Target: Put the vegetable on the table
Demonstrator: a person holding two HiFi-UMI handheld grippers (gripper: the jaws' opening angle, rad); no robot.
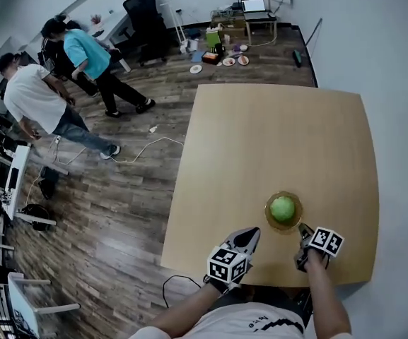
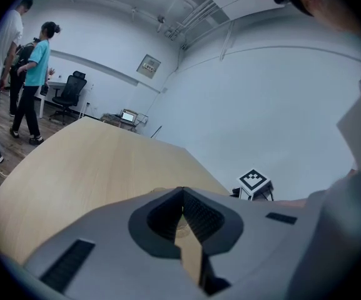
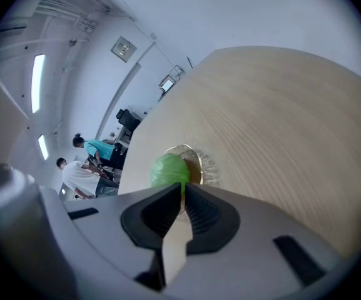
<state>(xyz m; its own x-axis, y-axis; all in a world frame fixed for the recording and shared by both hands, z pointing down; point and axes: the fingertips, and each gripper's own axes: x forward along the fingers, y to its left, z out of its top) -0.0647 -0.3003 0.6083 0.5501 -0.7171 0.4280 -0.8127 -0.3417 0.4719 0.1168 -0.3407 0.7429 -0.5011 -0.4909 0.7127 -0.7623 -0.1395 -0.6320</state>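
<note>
A round green vegetable (image 1: 283,208) sits on a small clear glass plate (image 1: 270,221) near the front right of the light wooden table (image 1: 274,140). My right gripper (image 1: 302,227) is shut and empty, its tips just short of the plate's near right rim. In the right gripper view the vegetable (image 3: 167,169) and plate (image 3: 196,158) lie straight beyond the closed tips (image 3: 183,186). My left gripper (image 1: 253,232) hovers over the front edge, left of the plate, also shut and empty (image 2: 181,192). The right gripper's marker cube (image 2: 254,181) shows in the left gripper view.
Two people (image 1: 62,83) stand on the wooden floor to the left. A cable (image 1: 143,147) trails near the table's left edge. Office chairs (image 1: 143,16), plates on the floor (image 1: 228,61) and a laptop stand (image 1: 255,7) are at the far wall.
</note>
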